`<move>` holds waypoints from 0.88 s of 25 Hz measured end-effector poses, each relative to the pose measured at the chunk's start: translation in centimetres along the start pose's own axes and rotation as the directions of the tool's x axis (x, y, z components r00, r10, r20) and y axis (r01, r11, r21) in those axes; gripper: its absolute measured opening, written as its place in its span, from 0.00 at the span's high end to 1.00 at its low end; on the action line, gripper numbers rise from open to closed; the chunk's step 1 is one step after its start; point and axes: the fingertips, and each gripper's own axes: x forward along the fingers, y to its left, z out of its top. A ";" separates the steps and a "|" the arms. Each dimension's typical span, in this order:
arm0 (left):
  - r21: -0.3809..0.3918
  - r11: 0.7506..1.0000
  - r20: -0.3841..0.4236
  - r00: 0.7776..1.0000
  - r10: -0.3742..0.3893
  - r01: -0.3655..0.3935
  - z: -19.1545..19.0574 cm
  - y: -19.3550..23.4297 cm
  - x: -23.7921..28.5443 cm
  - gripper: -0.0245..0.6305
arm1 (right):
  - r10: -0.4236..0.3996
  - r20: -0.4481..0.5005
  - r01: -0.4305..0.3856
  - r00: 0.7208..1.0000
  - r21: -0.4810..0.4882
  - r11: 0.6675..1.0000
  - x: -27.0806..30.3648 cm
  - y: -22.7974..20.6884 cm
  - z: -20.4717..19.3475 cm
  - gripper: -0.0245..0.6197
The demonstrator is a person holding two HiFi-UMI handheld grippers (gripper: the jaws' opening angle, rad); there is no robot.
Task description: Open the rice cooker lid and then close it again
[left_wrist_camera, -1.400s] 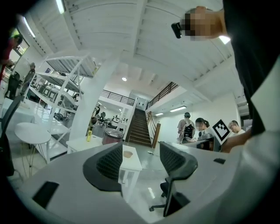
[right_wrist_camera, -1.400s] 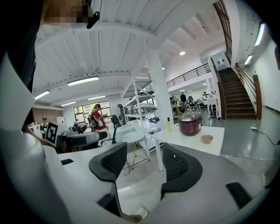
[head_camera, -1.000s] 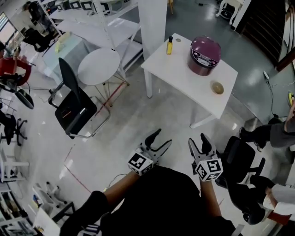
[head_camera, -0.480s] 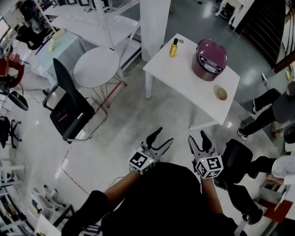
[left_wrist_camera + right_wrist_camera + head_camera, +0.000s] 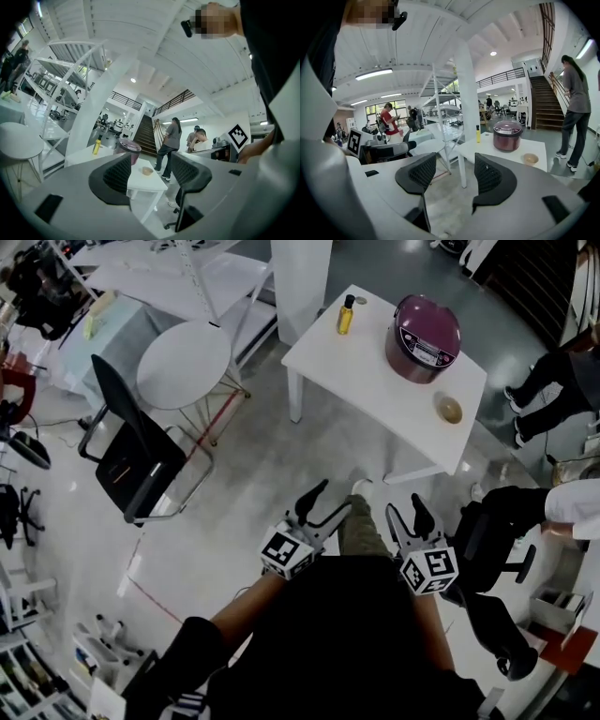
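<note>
Rice cooker (image 5: pixel 424 326) closed on white table (image 5: pixel 366 367), grey floor (image 5: pixel 272 460), left tool (image 5: pixel 333 498) and right tool (image 5: pixel 406 506) released

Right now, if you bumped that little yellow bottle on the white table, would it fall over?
Probably, yes. The yellow bottle stands upright, tall and narrow, so it likely tips easily. It looks small, so it is probably light, and once down it might roll along the white table.
</note>
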 end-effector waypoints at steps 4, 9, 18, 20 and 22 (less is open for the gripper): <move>0.013 1.000 -0.028 1.000 0.013 -0.013 -0.4 0.9 1.1 0.59 | 0.007 -0.002 -0.007 1.000 0.024 1.000 1.1 -1.1 -0.7 0.61; 0.012 1.000 -0.059 0.998 0.023 -0.022 -0.8 3.0 3.4 0.59 | 0.000 0.014 -0.001 1.000 0.063 0.998 3.2 -3.7 -0.7 0.61; 0.043 0.998 -0.105 0.994 -0.035 0.039 2.0 5.2 15.8 0.59 | -0.088 0.040 0.083 0.995 0.124 0.989 6.7 -14.1 2.0 0.61; 0.051 0.997 -0.109 0.993 -0.054 0.059 2.5 5.2 18.7 0.59 | -0.096 0.044 0.089 0.994 0.130 0.987 7.6 -16.4 2.9 0.61; 0.062 0.996 -0.110 0.992 -0.063 0.070 3.0 5.4 21.3 0.59 | -0.096 0.051 0.088 0.994 0.128 0.988 8.6 -18.6 4.1 0.61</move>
